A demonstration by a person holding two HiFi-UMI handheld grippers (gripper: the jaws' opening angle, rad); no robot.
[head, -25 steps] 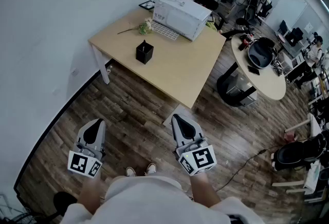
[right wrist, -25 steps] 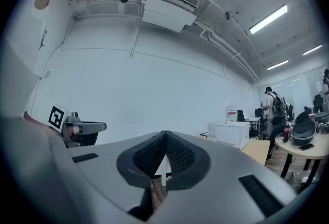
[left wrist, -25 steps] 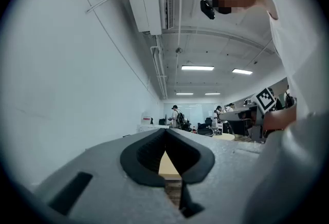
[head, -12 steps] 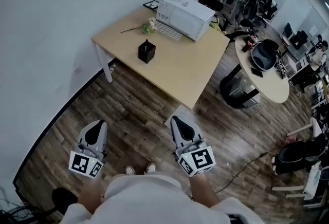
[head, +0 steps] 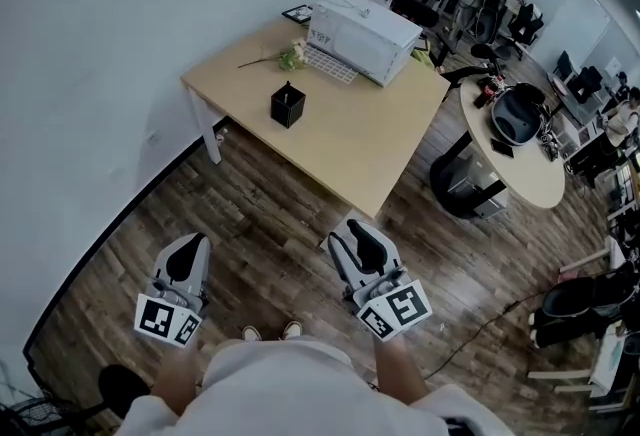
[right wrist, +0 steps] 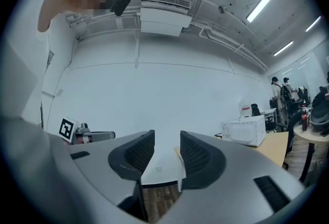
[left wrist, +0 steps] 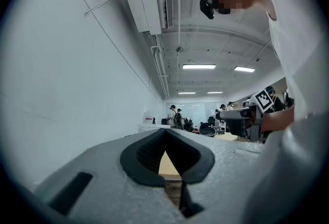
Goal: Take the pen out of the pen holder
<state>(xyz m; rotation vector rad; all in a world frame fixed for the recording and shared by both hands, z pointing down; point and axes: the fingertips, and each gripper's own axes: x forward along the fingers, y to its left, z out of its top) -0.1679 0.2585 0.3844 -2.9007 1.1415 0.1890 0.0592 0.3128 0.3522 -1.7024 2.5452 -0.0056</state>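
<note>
Both grippers hung low over the wooden floor, close in front of the person's body, and well short of the table. The left gripper had its jaws brought together at the tips, nothing caught between them; its own view looked through the small gap behind the tips at the pale tabletop far ahead. The right gripper was the lively one: its jaws were opening, a clear gap between the ribbed pads, and through that gap there was only white wall and a strip of floor (no object in there at all).

And the target? The black pen holder stood upright on the light wooden table, nearer the wall-side edge, well apart from both grippers. A thin dark tip, the pen, poked up out of its top, so it was in the holder, untouched. Behind it lay a flower sprig, and beyond that a white box sat at the far edge of the table. Off to the right stood a round table with dark gear on it, and people stood in the far background.
</note>
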